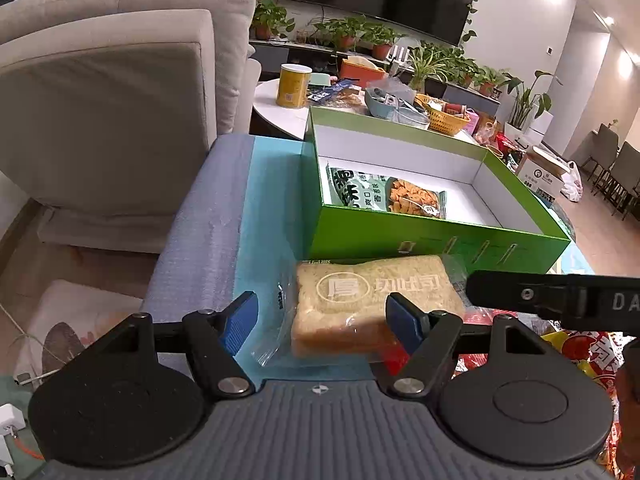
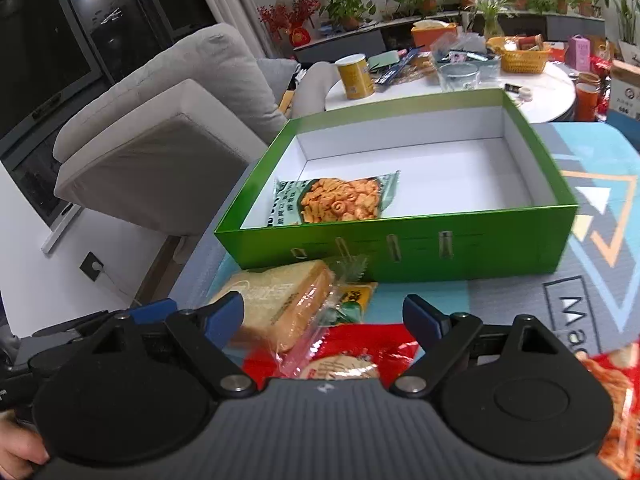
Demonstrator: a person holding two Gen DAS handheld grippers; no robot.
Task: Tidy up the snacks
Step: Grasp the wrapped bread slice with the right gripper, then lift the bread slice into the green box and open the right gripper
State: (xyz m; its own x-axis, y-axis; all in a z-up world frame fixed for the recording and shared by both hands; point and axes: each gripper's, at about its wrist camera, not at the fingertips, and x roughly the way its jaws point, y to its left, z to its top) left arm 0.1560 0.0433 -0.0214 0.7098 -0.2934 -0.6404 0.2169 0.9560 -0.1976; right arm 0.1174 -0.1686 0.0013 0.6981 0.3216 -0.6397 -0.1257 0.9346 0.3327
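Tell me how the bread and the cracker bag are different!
The cracker bag lies inside the green box; the bread lies outside, in front of it. The bread's wrapper is clear, so the slices show; the cracker bag is printed pale green with a picture of orange crackers. The bread sits between the open left hand-held gripper's fingers; nothing is near the cracker bag. Both are sealed snacks lying flat.

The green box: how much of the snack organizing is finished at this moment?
Done: one crisps packet lies inside the green box, whose other space shows bare white floor. In hand: nothing is gripped; the left gripper is open around the wrapped toast, and the right gripper is open above the red snack bag. Left: the toast, the red bag and the other packets in front of the box.
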